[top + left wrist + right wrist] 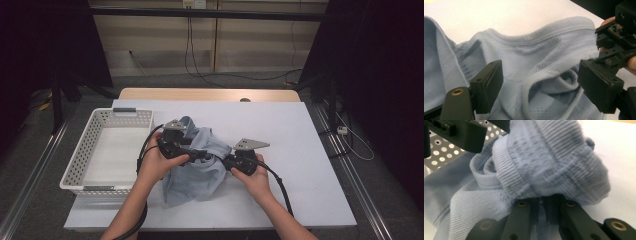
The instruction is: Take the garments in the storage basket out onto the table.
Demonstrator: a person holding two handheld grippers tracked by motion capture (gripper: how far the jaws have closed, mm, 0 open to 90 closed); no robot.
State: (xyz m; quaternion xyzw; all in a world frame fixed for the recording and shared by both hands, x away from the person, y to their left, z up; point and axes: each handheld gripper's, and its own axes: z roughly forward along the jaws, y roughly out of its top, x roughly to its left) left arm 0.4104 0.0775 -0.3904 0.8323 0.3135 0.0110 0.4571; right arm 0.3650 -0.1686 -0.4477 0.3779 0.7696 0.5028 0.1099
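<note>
Two bare forearms come in from the near edge of the table and angle toward each other, each hand wrapped around a black two-jaw gripper with a grey three-cornered plate on top and a black cable trailing back along the arm. The left gripper (196, 153), held in the left hand (156, 162), points toward the right one, its jaws standing well apart with no pad pressing on anything. The right gripper (224, 161), in the right hand (254, 176), points back toward the left, its jaws drawn close together and pinching a fold of pale blue ribbed knit fabric (549, 170).
</note>
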